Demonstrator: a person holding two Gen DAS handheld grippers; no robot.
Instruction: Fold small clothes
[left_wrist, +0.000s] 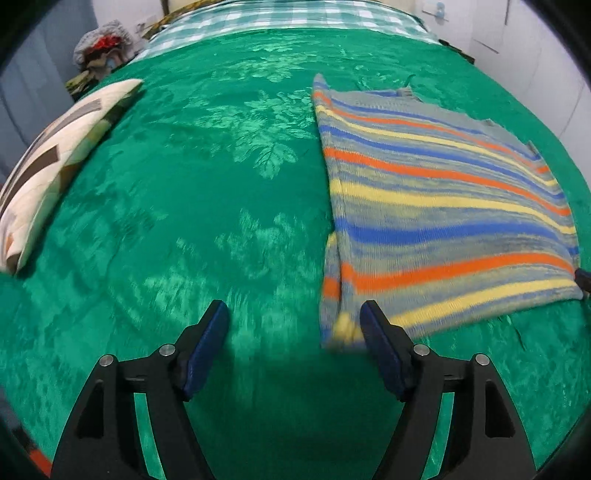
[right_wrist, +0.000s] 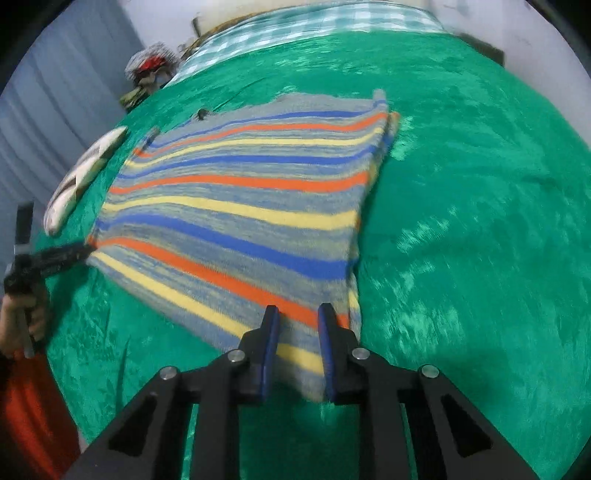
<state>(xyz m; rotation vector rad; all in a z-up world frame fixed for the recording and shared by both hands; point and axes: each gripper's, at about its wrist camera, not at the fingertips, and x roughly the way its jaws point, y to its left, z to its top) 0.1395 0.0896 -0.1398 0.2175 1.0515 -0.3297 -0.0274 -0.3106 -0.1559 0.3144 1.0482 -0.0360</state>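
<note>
A striped knit garment (left_wrist: 439, 206), in grey, blue, orange and yellow, lies folded flat on the green bedspread (left_wrist: 207, 206). My left gripper (left_wrist: 293, 314) is wide open and empty, just left of the garment's near left corner; that corner lies by its right finger. In the right wrist view the garment (right_wrist: 240, 206) fills the middle. My right gripper (right_wrist: 297, 314) is partly open, its two fingers over the garment's near right corner with cloth showing between them. The left gripper (right_wrist: 86, 253) shows at the garment's left corner, held by a hand.
A patterned cream pillow (left_wrist: 55, 162) lies at the bed's left edge and also shows in the right wrist view (right_wrist: 83, 177). A teal checked sheet (left_wrist: 295, 14) covers the bed's far end. A pile of clothes (left_wrist: 99, 48) sits beyond the far left corner.
</note>
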